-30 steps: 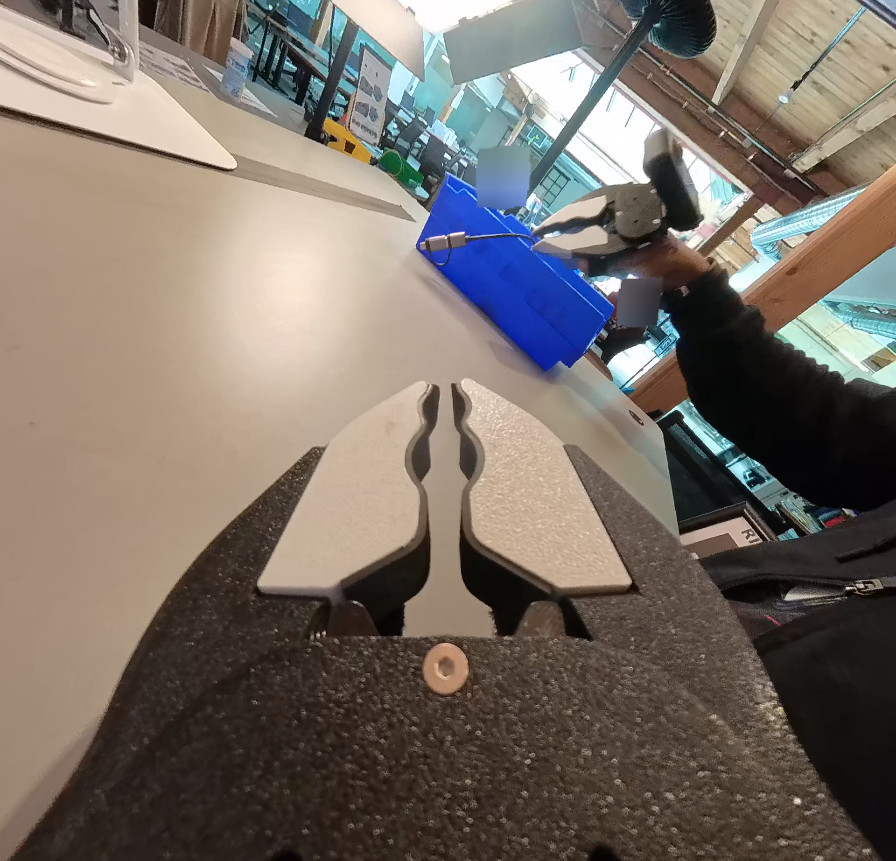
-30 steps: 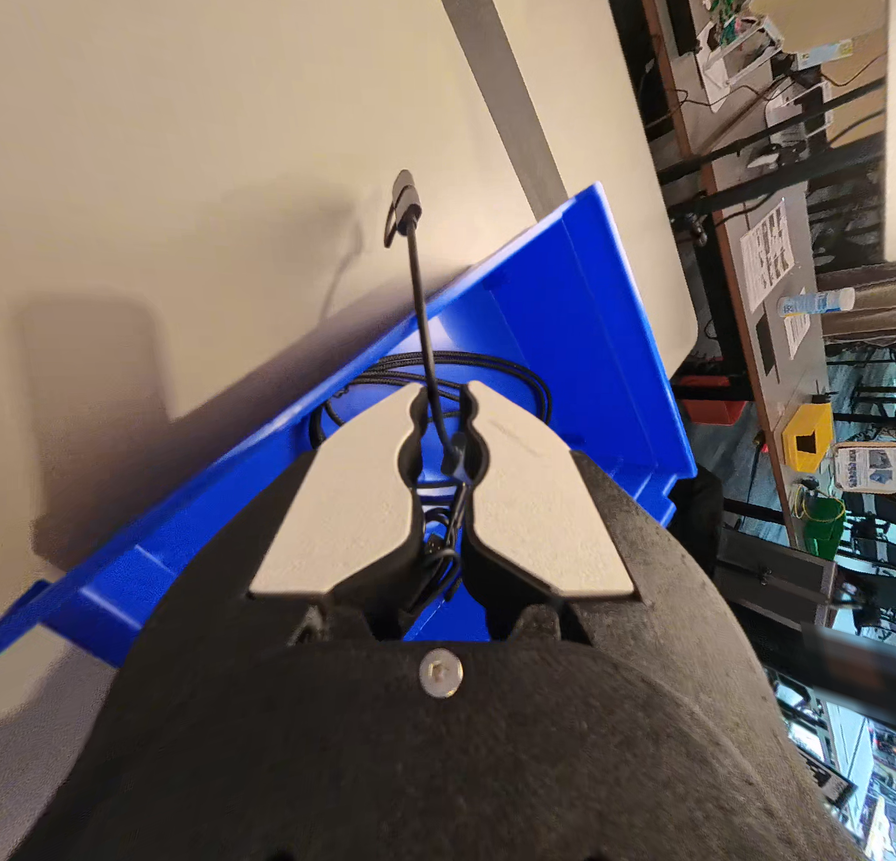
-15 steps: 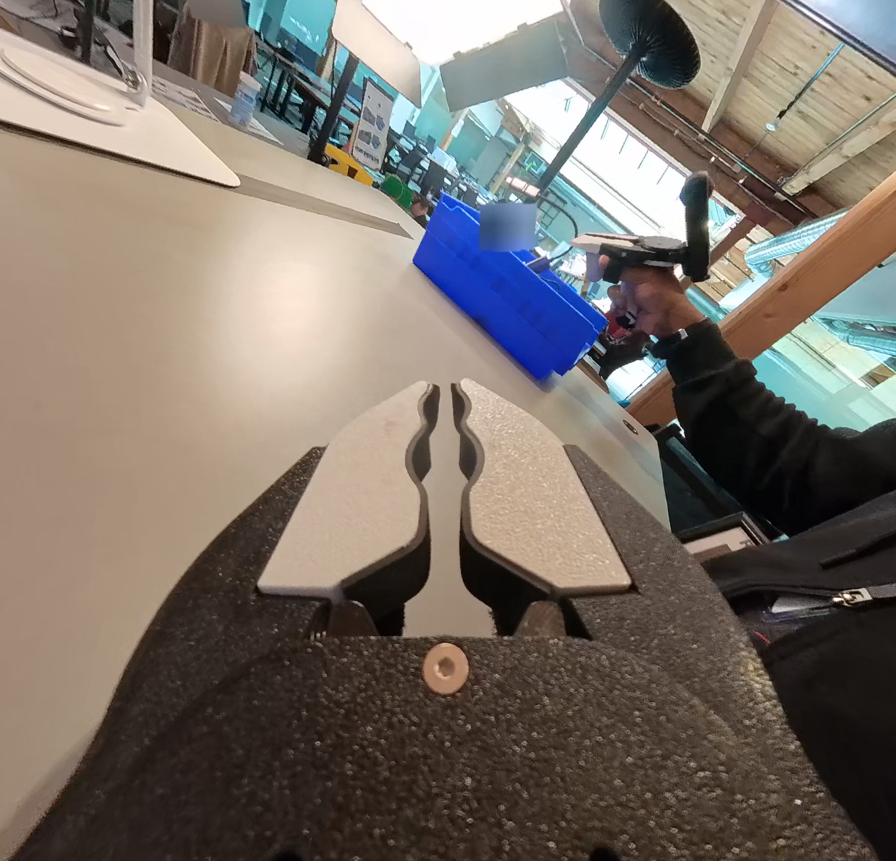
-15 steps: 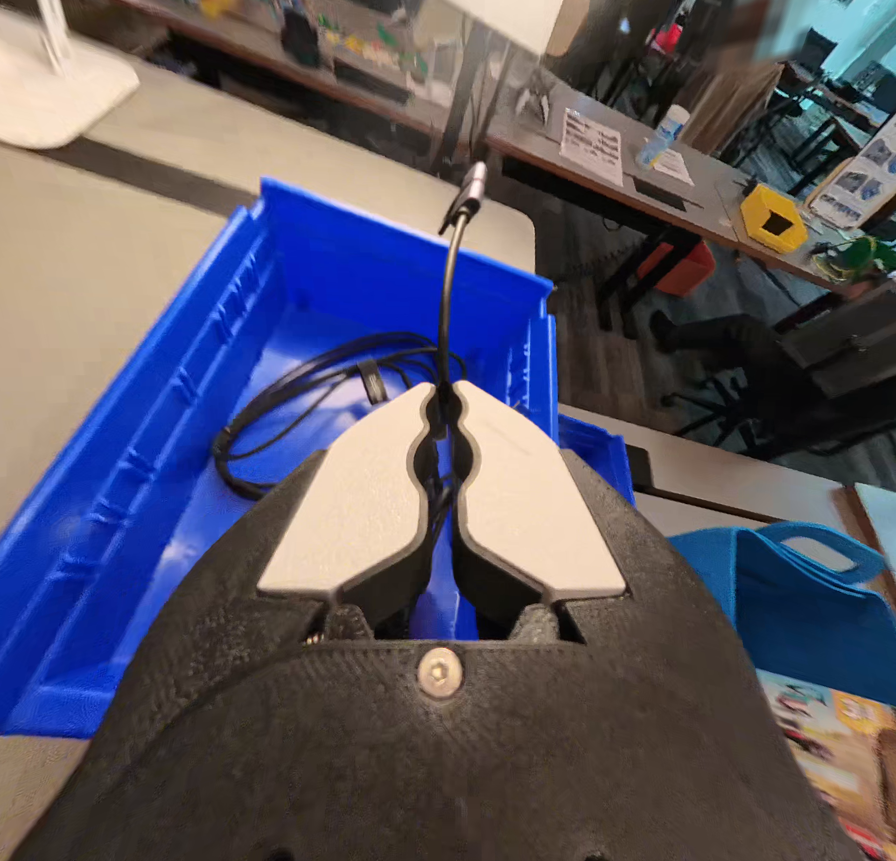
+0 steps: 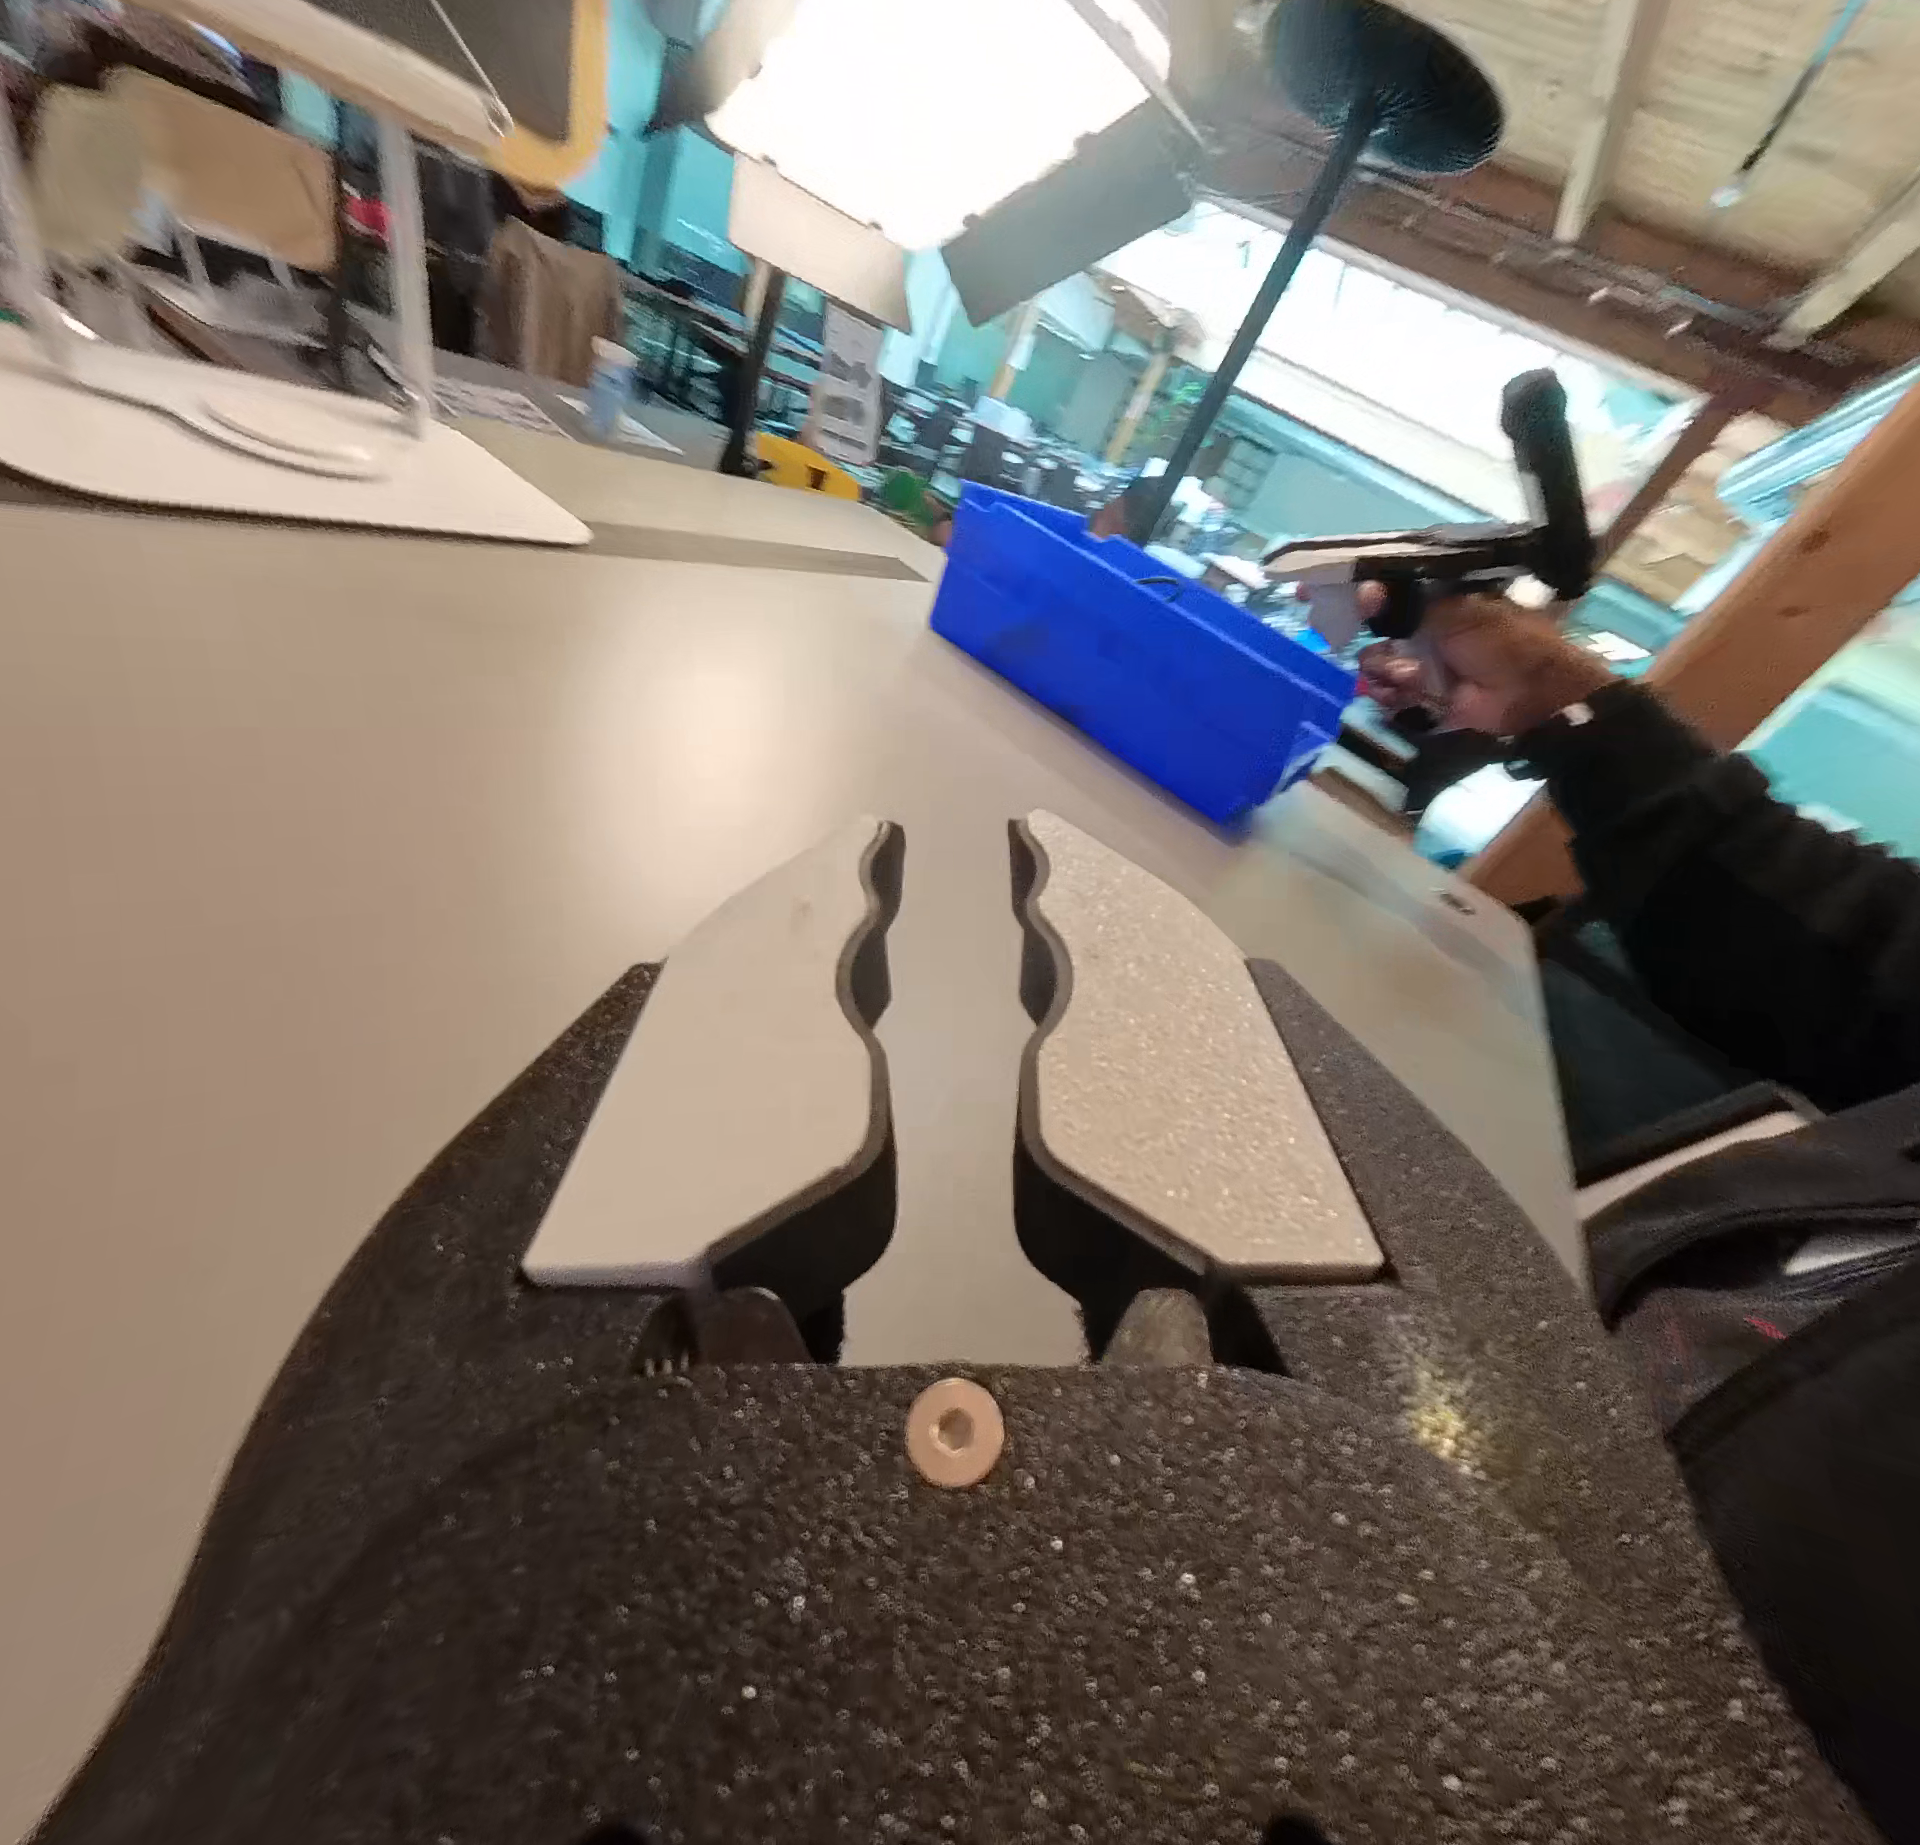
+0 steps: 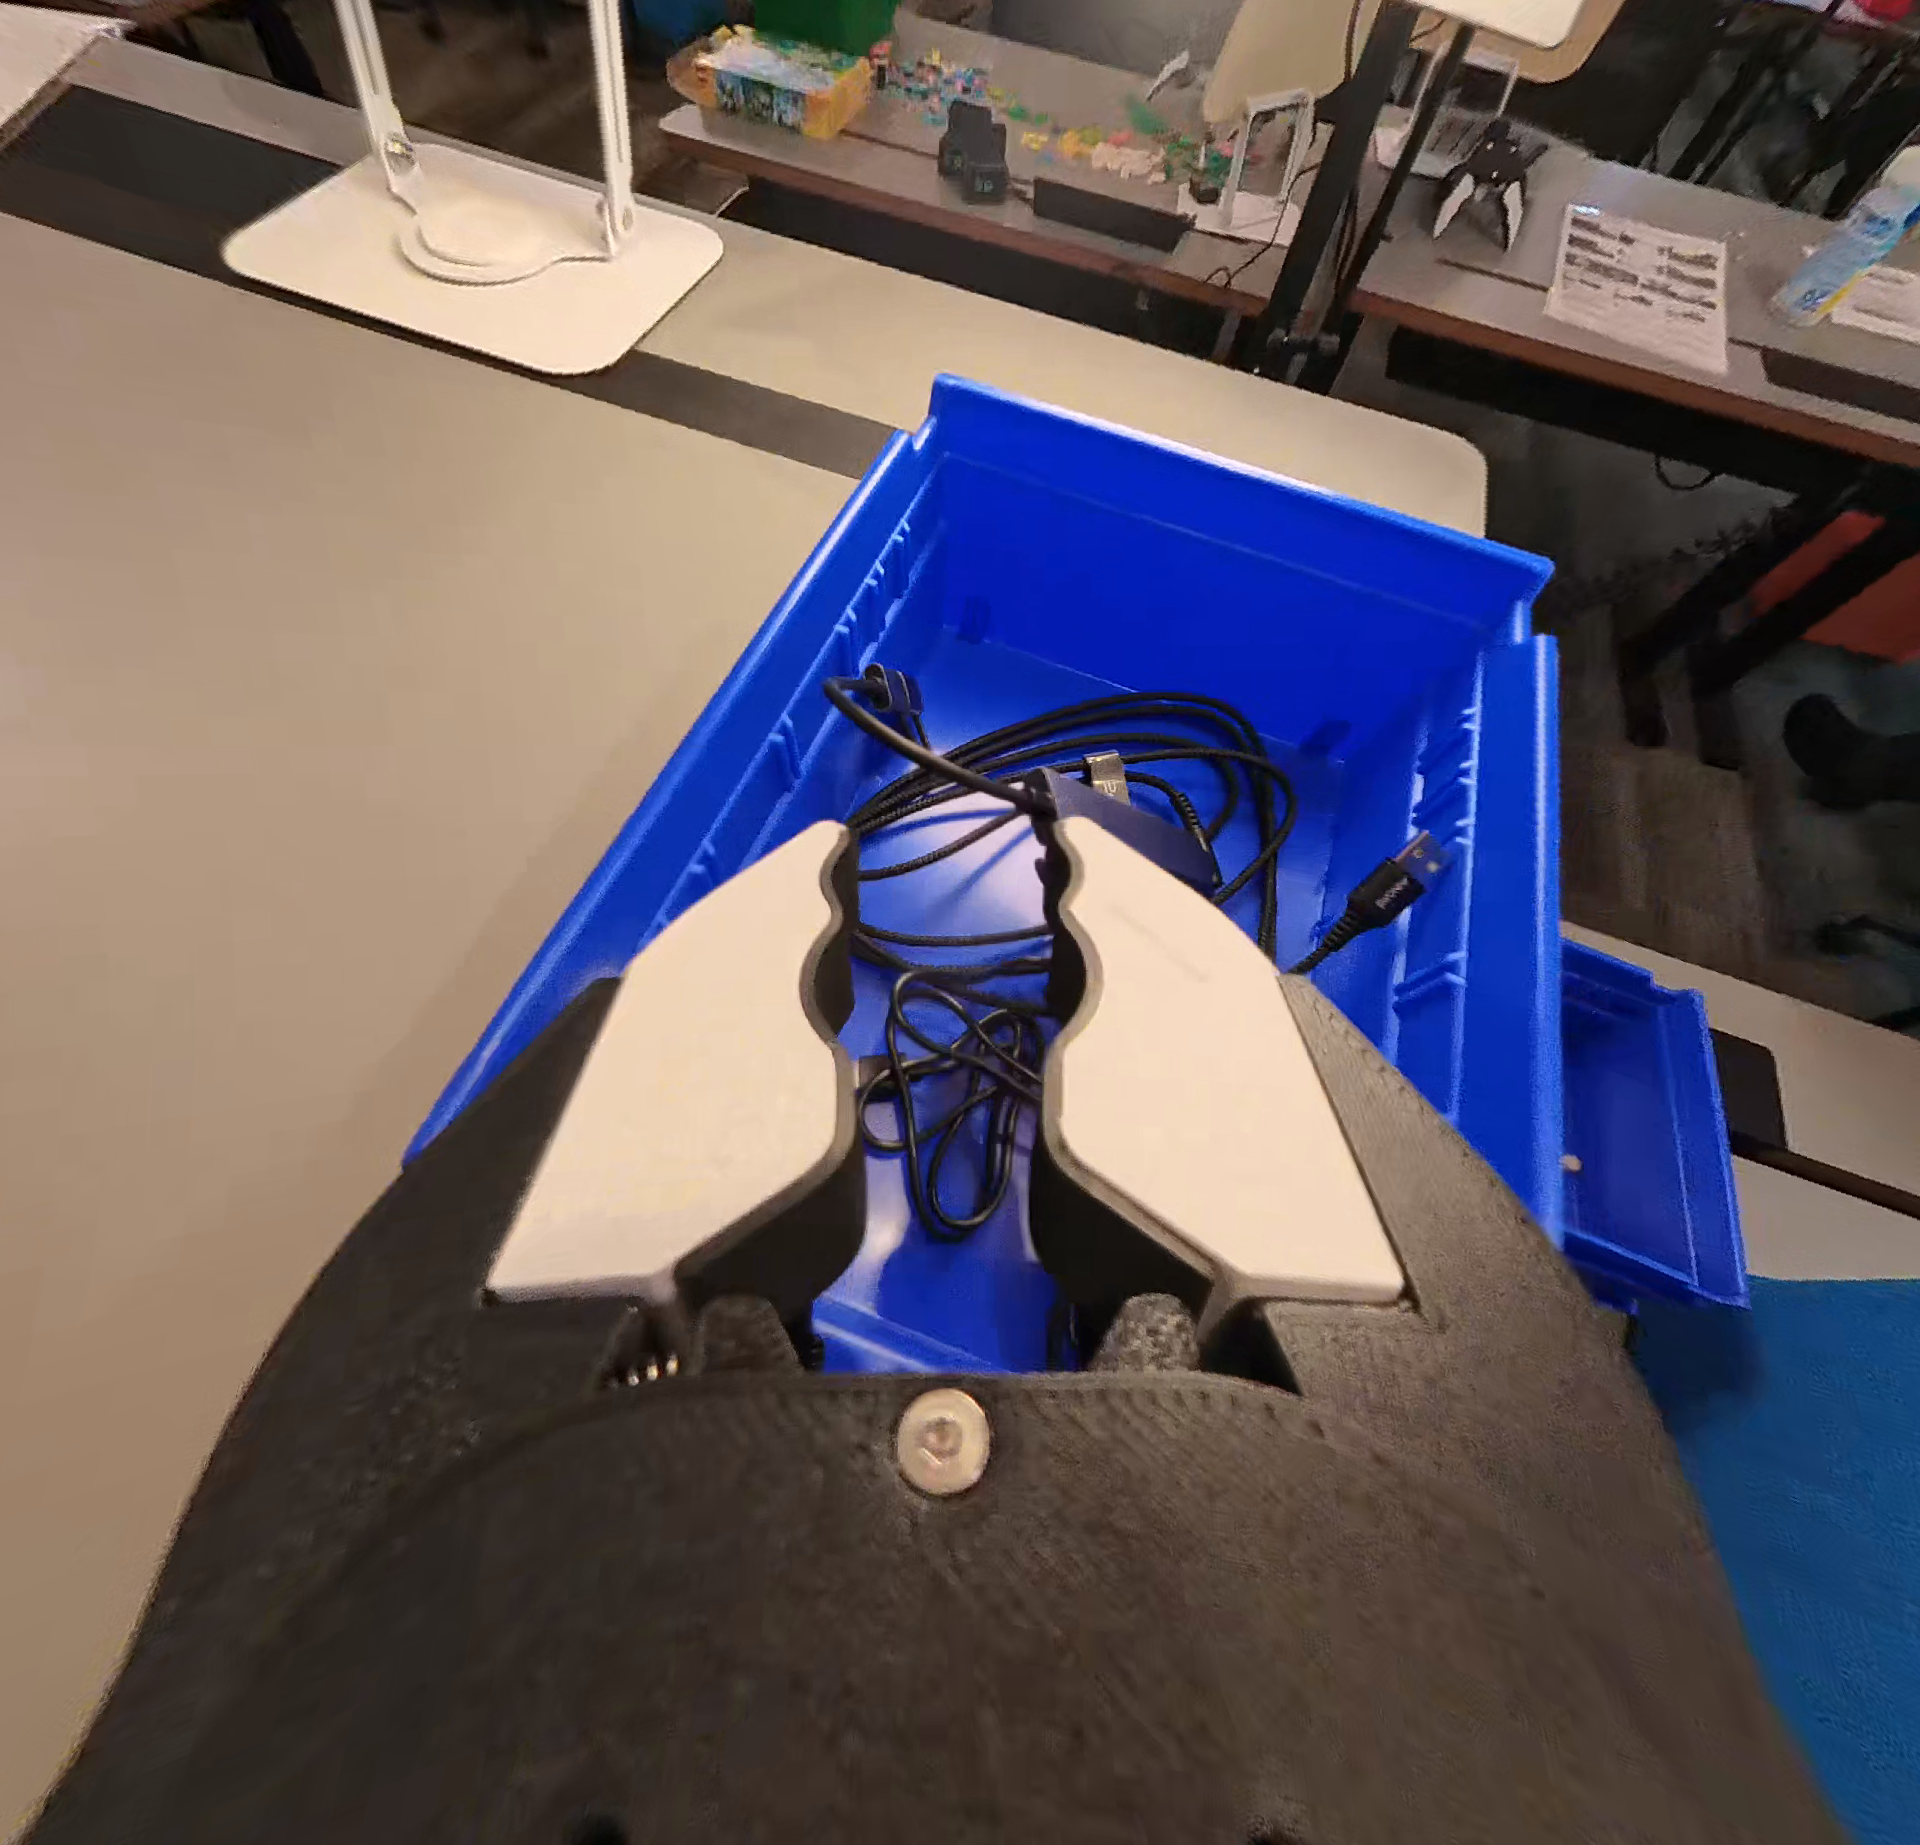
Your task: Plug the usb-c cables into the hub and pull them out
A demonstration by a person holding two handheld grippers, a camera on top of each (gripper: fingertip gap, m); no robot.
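A blue bin stands on the grey table and holds a tangle of black cables. Among them lie a dark grey hub, its short lead ending in a plug, and a USB plug. My right gripper is open and empty just above the bin's near end. My left gripper is open and empty, low over the bare table, well short of the bin. The left wrist view also shows the right gripper over the bin, held by a hand.
A white lamp base stands on the table at the far left, also in the left wrist view. A smaller blue tray and a blue felt bag lie right of the bin. A black sleeve reaches in from the right. Spacing between my two grippers at the tips: around 50 cm. The right tips stand about 15 cm off the USB plug.
My right gripper has opened and let go of the thin cable, which now lies in the bin. My left gripper's jaws have parted wider.
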